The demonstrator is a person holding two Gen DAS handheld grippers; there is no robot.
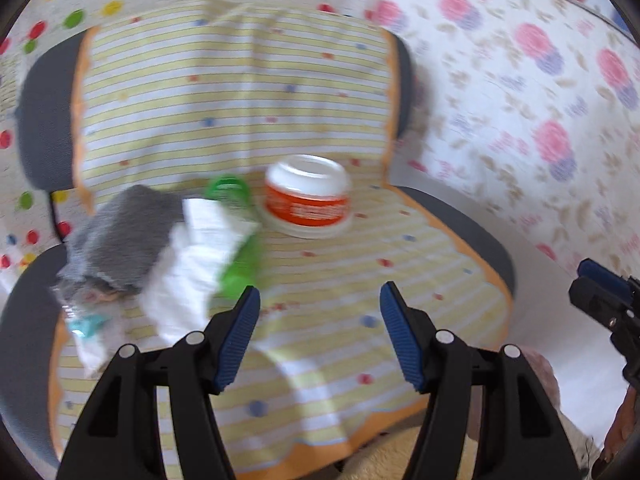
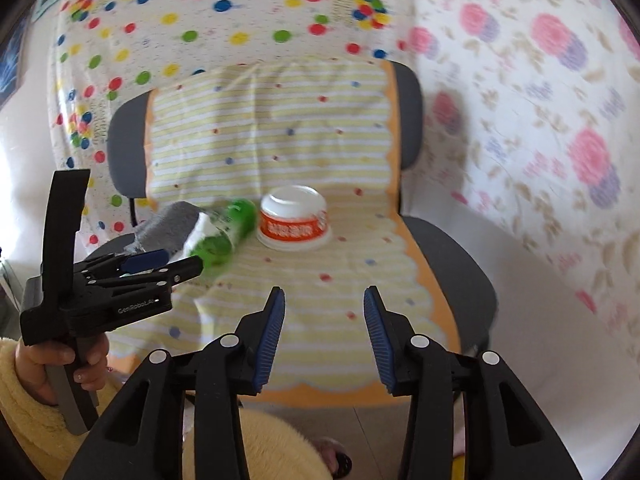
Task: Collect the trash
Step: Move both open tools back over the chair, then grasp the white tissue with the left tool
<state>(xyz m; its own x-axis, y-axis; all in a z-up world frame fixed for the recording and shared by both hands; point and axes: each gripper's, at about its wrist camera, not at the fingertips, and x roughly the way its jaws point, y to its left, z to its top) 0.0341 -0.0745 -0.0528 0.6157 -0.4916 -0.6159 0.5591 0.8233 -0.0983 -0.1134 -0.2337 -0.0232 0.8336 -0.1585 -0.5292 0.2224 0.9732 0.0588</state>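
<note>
An upturned white-and-orange noodle bowl (image 1: 307,200) (image 2: 294,218) stands on the chair seat. To its left lie a green plastic bottle (image 1: 236,236) (image 2: 224,236), crumpled white tissue (image 1: 192,268), a grey cloth (image 1: 120,236) (image 2: 168,226) and a clear wrapper with a teal patch (image 1: 86,322). My left gripper (image 1: 320,292) hangs open over the seat's front half, with nothing between its blue pads; the bottle is just beyond its left finger. My right gripper (image 2: 325,292) is open and empty too, short of the bowl. The right wrist view shows the left gripper (image 2: 182,262) close to the bottle.
The chair (image 2: 452,264) wears a yellow-striped cover (image 2: 280,140). A dotted sheet (image 2: 200,20) hangs behind it and a floral sheet (image 2: 540,100) drapes the right side. A hand in a yellow fleece sleeve (image 2: 24,396) holds the left gripper. A slippered foot (image 2: 336,456) rests on the floor.
</note>
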